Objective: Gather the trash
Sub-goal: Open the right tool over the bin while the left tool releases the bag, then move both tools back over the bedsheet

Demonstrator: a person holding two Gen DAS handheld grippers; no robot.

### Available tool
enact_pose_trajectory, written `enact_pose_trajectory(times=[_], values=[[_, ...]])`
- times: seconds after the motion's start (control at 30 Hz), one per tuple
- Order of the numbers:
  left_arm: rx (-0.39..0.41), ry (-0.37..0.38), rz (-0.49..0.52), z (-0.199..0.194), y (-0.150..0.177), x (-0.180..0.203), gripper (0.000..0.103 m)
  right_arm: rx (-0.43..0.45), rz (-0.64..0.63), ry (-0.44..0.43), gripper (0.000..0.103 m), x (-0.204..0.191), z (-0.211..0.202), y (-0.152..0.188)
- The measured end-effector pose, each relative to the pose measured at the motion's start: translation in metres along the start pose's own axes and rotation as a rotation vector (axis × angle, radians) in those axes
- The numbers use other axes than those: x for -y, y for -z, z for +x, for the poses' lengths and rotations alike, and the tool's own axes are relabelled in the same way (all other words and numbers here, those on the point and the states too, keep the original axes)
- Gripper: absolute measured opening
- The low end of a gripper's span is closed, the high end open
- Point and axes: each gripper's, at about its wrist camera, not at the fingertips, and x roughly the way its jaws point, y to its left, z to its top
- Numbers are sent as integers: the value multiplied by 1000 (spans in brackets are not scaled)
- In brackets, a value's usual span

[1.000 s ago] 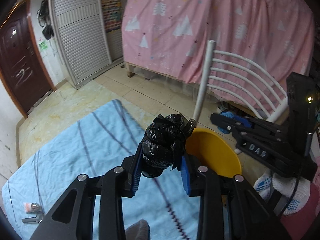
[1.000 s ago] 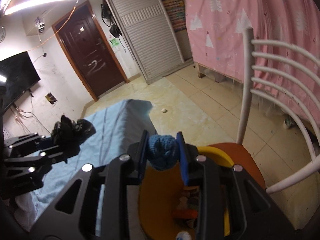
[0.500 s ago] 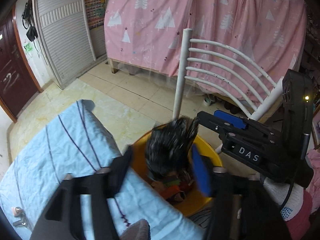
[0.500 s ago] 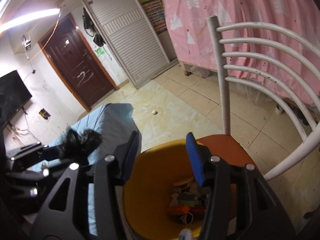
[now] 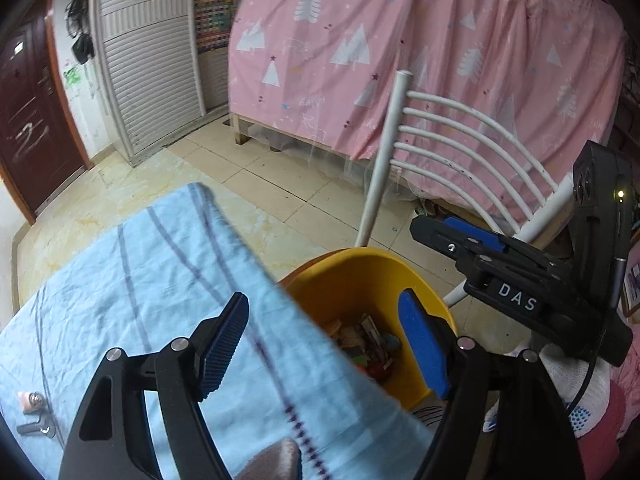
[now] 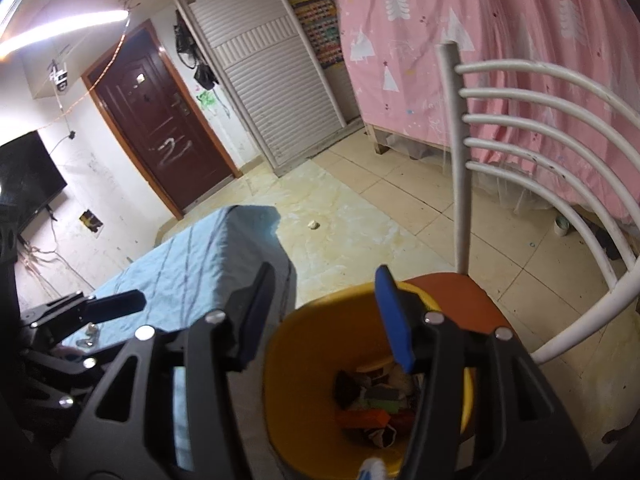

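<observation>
A yellow trash bin [image 5: 360, 276] stands on an orange chair seat [image 6: 464, 296] beside the table; it holds several pieces of mixed trash [image 5: 368, 344]. The bin also shows in the right wrist view [image 6: 296, 360] with trash [image 6: 372, 404] at its bottom. My left gripper [image 5: 324, 340] is open and empty, above the table's edge and the bin. My right gripper [image 6: 324, 316] is open and empty, right above the bin's mouth; it also shows in the left wrist view [image 5: 472, 240].
A light blue striped cloth [image 5: 152, 280] covers the table. Small metal bits [image 5: 32, 412] lie at its near left. The white chair back [image 5: 460, 148] rises behind the bin. A pink curtain [image 5: 400, 48] hangs behind. A white scrap [image 6: 313, 224] lies on the floor.
My left gripper opened and the black plastic wad left it over the bin. My right gripper opened and the blue knitted ball left it. Both grippers now stand over the bin.
</observation>
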Motion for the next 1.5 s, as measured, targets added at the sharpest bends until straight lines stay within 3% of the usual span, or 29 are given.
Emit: enact_pose_trajectory(times=[0.37,0.83,1.3,1.5], values=[[66,-42,-122,-49,23,-83,73,-34,-98,-53,62,-76,20,-5],[110,-102,-240,-95,62,-166,74,-127,-271,-144,63,-189,59,14],[123,-191,-360,-136,122,-249,75,-228,-564,-296,63,-305,86,56],[124,-228,-356,-150,145,-272,76,-265,-693,-326,63,-345,100,76]])
